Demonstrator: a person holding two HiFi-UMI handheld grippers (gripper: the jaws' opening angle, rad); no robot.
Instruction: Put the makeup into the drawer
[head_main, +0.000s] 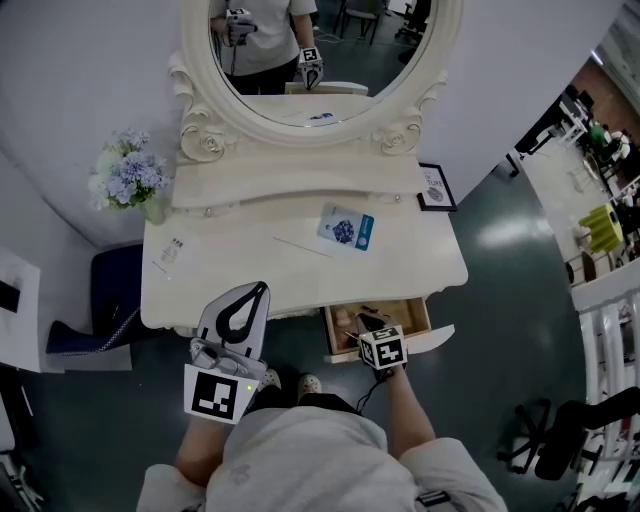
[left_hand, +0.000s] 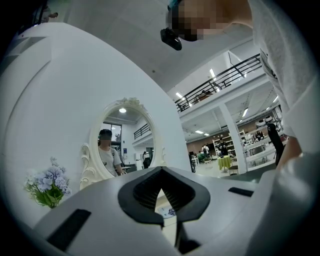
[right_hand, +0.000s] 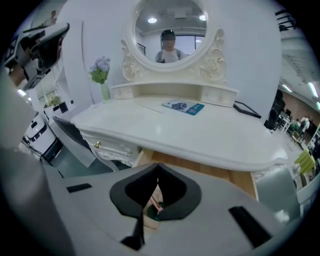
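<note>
Looking down at a white vanity counter (head_main: 300, 270) with the drawer (head_main: 418, 312) pulled open at the near right. Hovering the right tool (right_hand: 158, 166) right over that drawer, angled down, clenched tight with nothing pinched. Can spot the makeup (right_hand: 154, 205), a small pink-and-green bit, through the loop behind the tips, lying on the wooden drawer bottom. Holding the left tool (head_main: 264, 287) level at the near-left counter edge, also clenched and empty. Farther back on the counter: a blue packet (head_main: 346, 229), plus flowers (head_main: 128, 172) at the far left.
</note>
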